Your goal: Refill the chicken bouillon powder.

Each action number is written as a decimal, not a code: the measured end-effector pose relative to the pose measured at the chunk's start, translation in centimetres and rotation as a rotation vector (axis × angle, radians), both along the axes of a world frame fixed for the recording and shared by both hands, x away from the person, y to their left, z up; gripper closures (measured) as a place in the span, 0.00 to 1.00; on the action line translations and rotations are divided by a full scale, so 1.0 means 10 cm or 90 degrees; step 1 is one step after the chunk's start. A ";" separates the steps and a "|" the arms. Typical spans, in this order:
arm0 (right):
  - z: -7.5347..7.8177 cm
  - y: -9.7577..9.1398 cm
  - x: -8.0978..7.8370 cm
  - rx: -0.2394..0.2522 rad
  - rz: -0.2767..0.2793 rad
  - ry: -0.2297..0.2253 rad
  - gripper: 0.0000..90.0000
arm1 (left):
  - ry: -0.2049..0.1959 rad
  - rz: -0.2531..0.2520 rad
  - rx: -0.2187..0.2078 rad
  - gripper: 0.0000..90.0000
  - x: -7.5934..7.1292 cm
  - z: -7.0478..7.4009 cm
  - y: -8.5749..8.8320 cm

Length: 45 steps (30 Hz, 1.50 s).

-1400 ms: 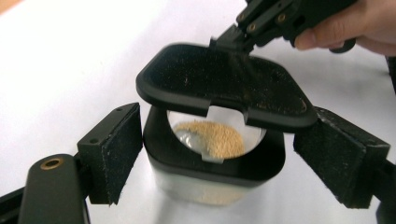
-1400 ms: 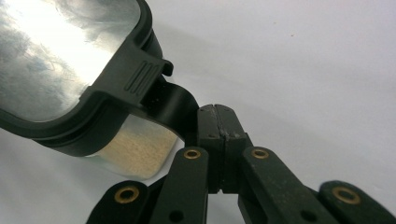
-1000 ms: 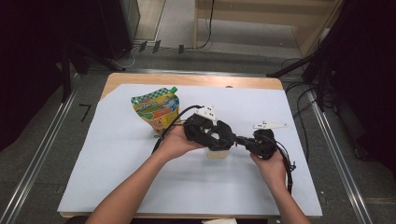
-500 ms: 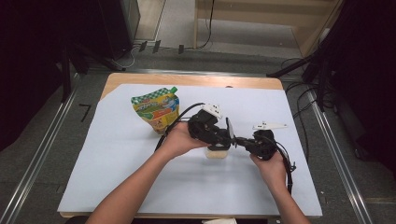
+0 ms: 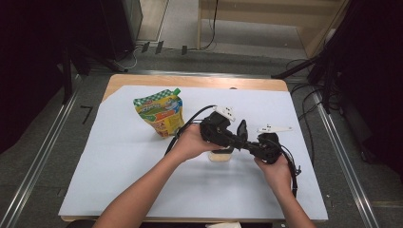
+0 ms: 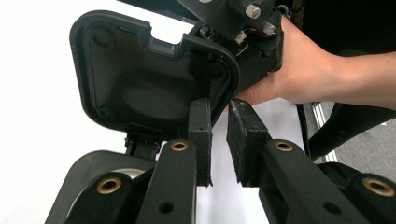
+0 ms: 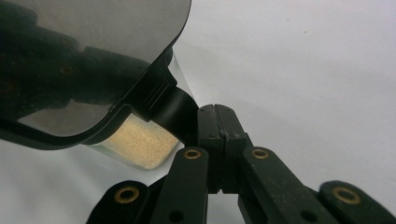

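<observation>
Clear container [image 5: 221, 156] of beige granules, black hinged lid [image 6: 140, 79] raised, left gripper [image 6: 219, 140] closing on lid edge, right gripper [image 7: 218, 140] shut.

A wooden worktop [image 5: 142, 80] carries a pale white sheet [image 5: 119, 180] that covers nearly all of it, leaving a bare strip along the far edge. On the sheet stands a green-and-yellow printed spout pouch [image 5: 159, 114], left of centre. Near the middle sits a small clear container of beige grains [image 5: 219, 156].
</observation>
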State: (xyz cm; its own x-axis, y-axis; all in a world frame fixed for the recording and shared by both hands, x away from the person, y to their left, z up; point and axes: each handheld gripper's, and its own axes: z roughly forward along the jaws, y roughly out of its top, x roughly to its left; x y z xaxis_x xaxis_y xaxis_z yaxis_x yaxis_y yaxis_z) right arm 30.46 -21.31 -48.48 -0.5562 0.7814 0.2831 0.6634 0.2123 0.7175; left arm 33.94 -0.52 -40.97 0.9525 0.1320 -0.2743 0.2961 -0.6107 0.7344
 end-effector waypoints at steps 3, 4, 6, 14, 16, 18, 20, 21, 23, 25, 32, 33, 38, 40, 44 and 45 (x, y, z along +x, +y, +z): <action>0.01 -0.02 0.00 0.010 0.007 -0.003 1.00 | 0.009 0.007 -0.006 0.86 0.02 0.00 0.02; 0.02 -0.02 0.00 0.010 0.006 -0.004 1.00 | 0.012 0.011 -0.007 0.85 0.02 0.00 0.03; 0.04 -0.03 -0.03 0.002 0.004 -0.011 0.97 | 0.016 0.018 -0.007 0.83 0.02 0.01 0.05; 0.15 -0.12 -0.24 0.025 0.004 -0.016 0.93 | 0.018 0.047 -0.011 0.73 0.04 0.10 0.27; 0.19 -0.12 -0.30 0.033 0.006 -0.014 0.93 | 0.020 0.053 -0.008 0.74 0.04 0.10 0.33; 0.22 -0.11 -0.38 0.042 0.015 -0.012 0.93 | 0.014 0.056 -0.004 0.73 0.03 0.10 0.37; 0.24 -0.09 -0.46 0.040 0.024 -0.015 0.92 | 0.014 0.065 -0.005 0.72 0.03 0.11 0.42; 0.26 -0.08 -0.51 0.043 0.029 -0.019 0.91 | 0.015 0.069 -0.007 0.71 0.03 0.10 0.44; 0.28 -0.05 -0.59 0.047 0.041 -0.023 0.89 | 0.019 0.076 -0.006 0.68 0.04 0.10 0.50; 0.28 -0.01 -0.65 0.052 0.055 -0.027 0.87 | 0.022 0.082 -0.004 0.67 0.04 0.08 0.55; 0.25 0.24 -0.73 0.053 0.108 -0.022 0.76 | 0.020 0.102 0.013 0.61 -0.01 -0.01 0.69; 0.24 0.27 -0.73 0.052 0.116 -0.024 0.75 | 0.023 0.101 0.012 0.61 -0.02 -0.02 0.71; 0.22 0.43 -0.76 0.045 0.148 -0.023 0.72 | 0.009 0.115 0.011 0.58 -0.10 -0.04 0.88; 0.22 0.48 -0.77 0.046 0.154 -0.033 0.69 | 0.012 0.120 0.016 0.56 -0.13 -0.04 0.94; 0.20 0.56 -0.77 0.044 0.164 -0.035 0.67 | 0.028 0.125 0.037 0.54 -0.15 -0.07 1.05; 0.20 0.58 -0.76 0.048 0.166 -0.025 0.67 | 0.030 0.124 0.036 0.53 -0.15 -0.08 1.06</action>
